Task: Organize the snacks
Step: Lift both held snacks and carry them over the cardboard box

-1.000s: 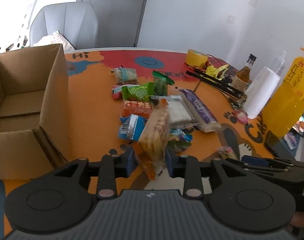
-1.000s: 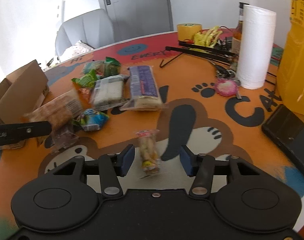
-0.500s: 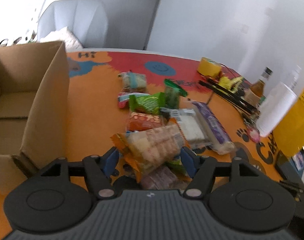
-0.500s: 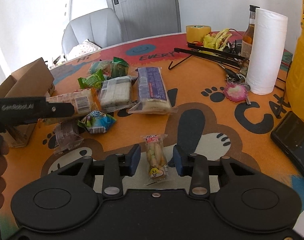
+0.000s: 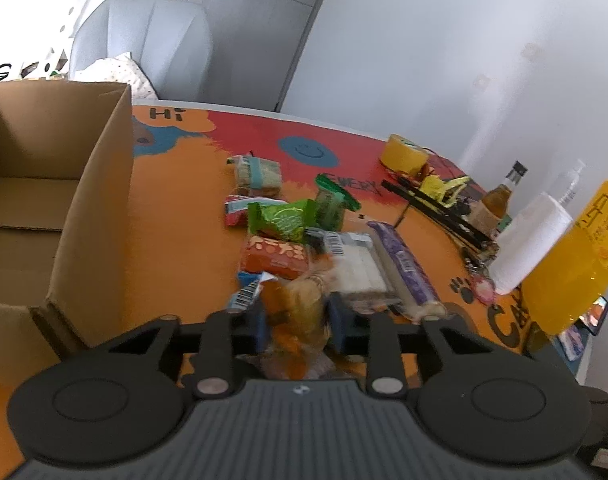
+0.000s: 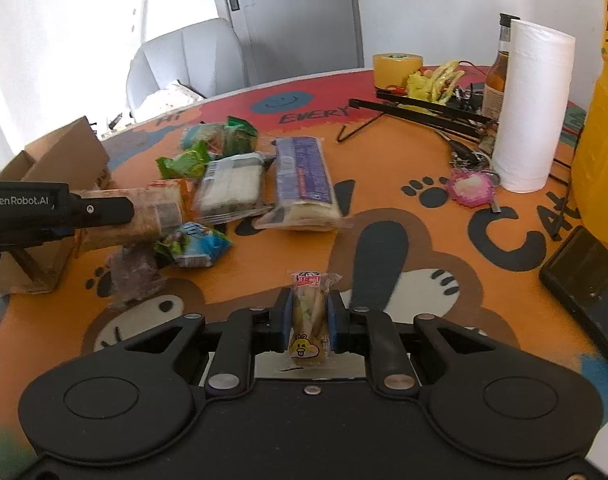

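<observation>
The left gripper (image 5: pixel 295 320) has just been closing and now pinches an orange-edged clear packet of brown biscuits (image 5: pixel 299 312) between its blue pads, the packet blurred and lifted just above the orange cartoon-printed table (image 5: pixel 171 216). In the right wrist view the same packet (image 6: pixel 143 216) juts out past the black finger, clear of the tabletop.

The right gripper (image 6: pixel 307 322) has also just been closing and clamps a small clear wrapper with a yellow cartoon face (image 6: pixel 308 320), its far end pointing toward the middle of the table.

The open brown cardboard box (image 5: pixel 43 200) stands at the left, its near corner just beside the left gripper and its tall right wall facing the snack pile. A strip of bare orange surface lies between that wall and the pile.

The pile holds a long purple-wrapped roll (image 5: pixel 404 268), a clear pack of white wafers (image 5: pixel 356 264), an orange-red packet (image 5: pixel 273 258), a green foil bag (image 5: pixel 281 218) and a blue-and-white wrapper (image 6: pixel 199 244).

Along the right edge stand a white paper-towel roll (image 6: pixel 534 108), a large yellow bottle (image 5: pixel 572 264) and a black phone (image 6: pixel 584 272), crowding that side.
</observation>
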{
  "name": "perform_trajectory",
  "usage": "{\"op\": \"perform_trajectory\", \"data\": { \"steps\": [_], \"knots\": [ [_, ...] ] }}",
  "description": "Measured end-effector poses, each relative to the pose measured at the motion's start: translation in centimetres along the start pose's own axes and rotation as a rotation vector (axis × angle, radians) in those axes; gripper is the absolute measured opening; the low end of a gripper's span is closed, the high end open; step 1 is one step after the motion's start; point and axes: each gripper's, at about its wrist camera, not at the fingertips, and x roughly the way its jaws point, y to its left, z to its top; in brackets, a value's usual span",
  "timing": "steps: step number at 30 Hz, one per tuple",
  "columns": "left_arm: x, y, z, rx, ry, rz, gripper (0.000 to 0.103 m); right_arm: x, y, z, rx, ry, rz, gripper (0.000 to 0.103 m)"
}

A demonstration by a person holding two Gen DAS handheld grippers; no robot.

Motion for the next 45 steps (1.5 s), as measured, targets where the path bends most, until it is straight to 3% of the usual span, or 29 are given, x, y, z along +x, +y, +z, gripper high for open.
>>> {"op": "perform_trajectory", "data": {
  "steps": [8, 24, 45],
  "knots": [
    [-2.7, -0.6, 0.6, 0.023, -0.061, -0.017, 0.02, -1.3, 1.1, 0.8, -0.006, -0.04, 0.037, 0.016],
    [-8.4, 0.5, 2.9, 0.039, -0.198, 0.026, 0.02, -3.0, 4.5, 3.7, -0.028, -0.118, 0.113, 0.016],
    [-13.0, 5.7, 6.2, -0.031, -0.338, 0.18, 0.02, -2.9, 11.2, 8.1, -0.11, -0.204, 0.28, 0.016]
  ]
}}
